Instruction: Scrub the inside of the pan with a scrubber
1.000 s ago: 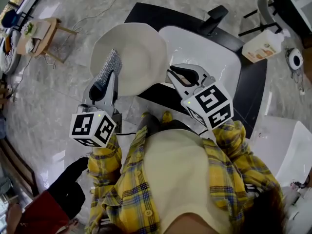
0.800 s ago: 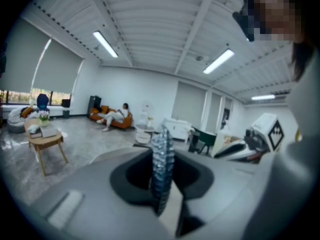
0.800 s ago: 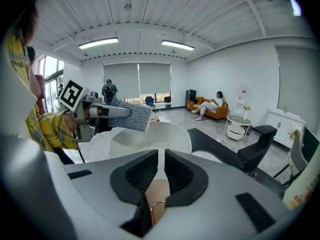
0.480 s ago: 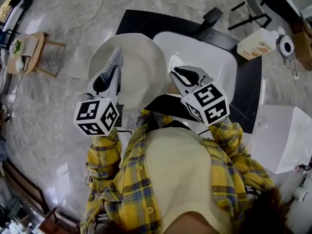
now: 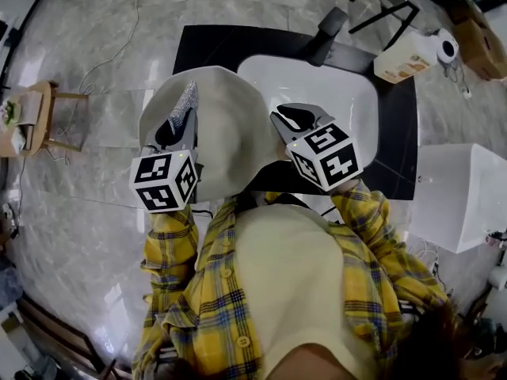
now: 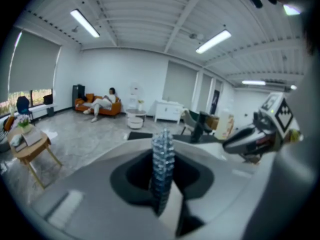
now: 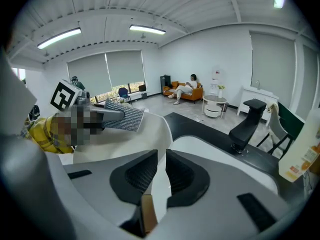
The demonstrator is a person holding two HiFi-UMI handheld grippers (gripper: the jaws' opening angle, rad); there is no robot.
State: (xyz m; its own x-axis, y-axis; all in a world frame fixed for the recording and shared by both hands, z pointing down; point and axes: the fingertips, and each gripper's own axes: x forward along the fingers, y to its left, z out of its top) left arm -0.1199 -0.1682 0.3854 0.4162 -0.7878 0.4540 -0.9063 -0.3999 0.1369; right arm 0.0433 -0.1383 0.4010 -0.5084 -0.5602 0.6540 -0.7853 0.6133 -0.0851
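Observation:
A cream-white pan (image 5: 226, 137) is held up left of the sink, its inside facing up. My right gripper (image 5: 280, 123) is shut on the pan's right edge; in the right gripper view the thin white rim (image 7: 159, 184) runs between the closed jaws, with a bit of wood (image 7: 147, 215) below. My left gripper (image 5: 181, 119) is shut on a silver mesh scrubber (image 5: 185, 101), which sticks out over the left part of the pan. The scrubber (image 6: 163, 156) stands edge-on between the jaws in the left gripper view. I cannot tell whether it touches the pan.
A white sink basin (image 5: 337, 85) sits in a black counter (image 5: 400, 153) with a black faucet (image 5: 326, 26) behind it. A soap bottle (image 5: 402, 56) stands at the counter's far right. A white tub (image 5: 459, 200) is to the right, a wooden stool (image 5: 40, 121) far left.
The head view has swung, so the sink and floor have shifted in the picture. Both grippers keep their holds, and the scrubber stays over the pan's left part.

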